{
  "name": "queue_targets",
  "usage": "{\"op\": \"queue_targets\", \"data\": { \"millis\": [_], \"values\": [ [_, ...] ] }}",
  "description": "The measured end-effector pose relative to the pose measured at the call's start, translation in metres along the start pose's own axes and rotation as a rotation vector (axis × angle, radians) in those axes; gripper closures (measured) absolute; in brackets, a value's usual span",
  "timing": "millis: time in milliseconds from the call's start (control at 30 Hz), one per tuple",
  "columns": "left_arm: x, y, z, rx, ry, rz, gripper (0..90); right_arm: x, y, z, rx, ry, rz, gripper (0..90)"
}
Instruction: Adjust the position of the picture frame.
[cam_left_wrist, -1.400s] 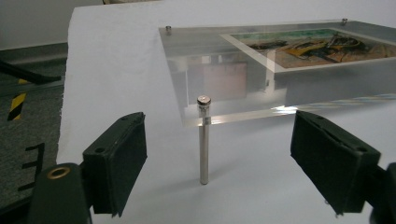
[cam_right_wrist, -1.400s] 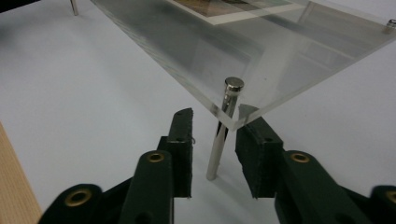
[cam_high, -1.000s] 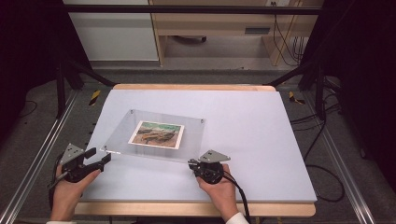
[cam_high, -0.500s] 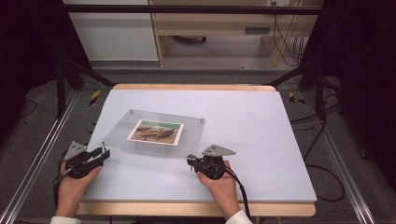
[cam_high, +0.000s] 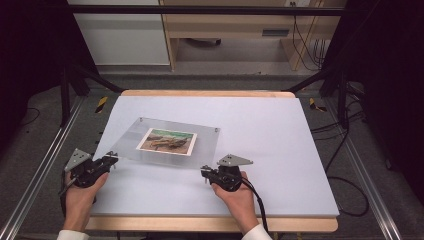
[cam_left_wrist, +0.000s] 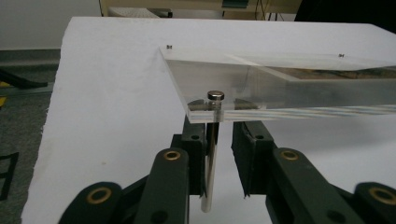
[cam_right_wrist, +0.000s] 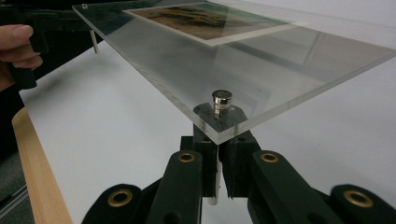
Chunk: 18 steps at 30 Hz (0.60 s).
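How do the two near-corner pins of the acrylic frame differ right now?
The left pin stands between parted jaws of the left gripper, touching one pad at most; the right pin is clamped by the right gripper. Both pass through near corners of the acrylic frame and have round silver caps.

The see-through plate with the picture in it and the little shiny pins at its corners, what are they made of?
The plate looks like clear plastic, maybe acrylic: you see the table through it, and its cut edge glows pale. It could be glass, though. The pins look like polished metal: silvery and mirror-bright, with round caps on top. The picture inside looks like printed paper with a white border.
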<state>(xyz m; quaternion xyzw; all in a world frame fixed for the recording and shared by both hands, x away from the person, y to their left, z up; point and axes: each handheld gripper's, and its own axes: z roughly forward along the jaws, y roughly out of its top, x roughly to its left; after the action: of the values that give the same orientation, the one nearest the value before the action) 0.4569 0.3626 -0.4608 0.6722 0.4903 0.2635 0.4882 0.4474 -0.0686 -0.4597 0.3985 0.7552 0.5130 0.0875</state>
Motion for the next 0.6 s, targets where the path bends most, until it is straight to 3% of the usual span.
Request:
{"op": "queue_targets", "data": {
  "millis": [200,233,400,600],
  "values": [
    [0.0011,0.002,0.001,-0.013,0.012,-0.007,83.0,-0.0004,0.0006,-0.0005,-0.004,-0.005,-0.009,85.1],
    [0.0032,0.0021,0.0009,-0.019,0.002,-0.025,83.2,0.0001,0.0002,-0.0003,-0.006,-0.01,-0.011,85.0],
    [0.0014,0.0028,0.0007,-0.008,0.012,-0.02,83.6,0.0036,-0.0022,0.0004,-0.027,-0.043,-0.024,81.4],
    [0.0004,0.0047,-0.0014,-0.016,0.006,-0.042,83.5,0.008,-0.0031,0.0046,-0.083,-0.092,-0.021,78.0]
  ]
}}
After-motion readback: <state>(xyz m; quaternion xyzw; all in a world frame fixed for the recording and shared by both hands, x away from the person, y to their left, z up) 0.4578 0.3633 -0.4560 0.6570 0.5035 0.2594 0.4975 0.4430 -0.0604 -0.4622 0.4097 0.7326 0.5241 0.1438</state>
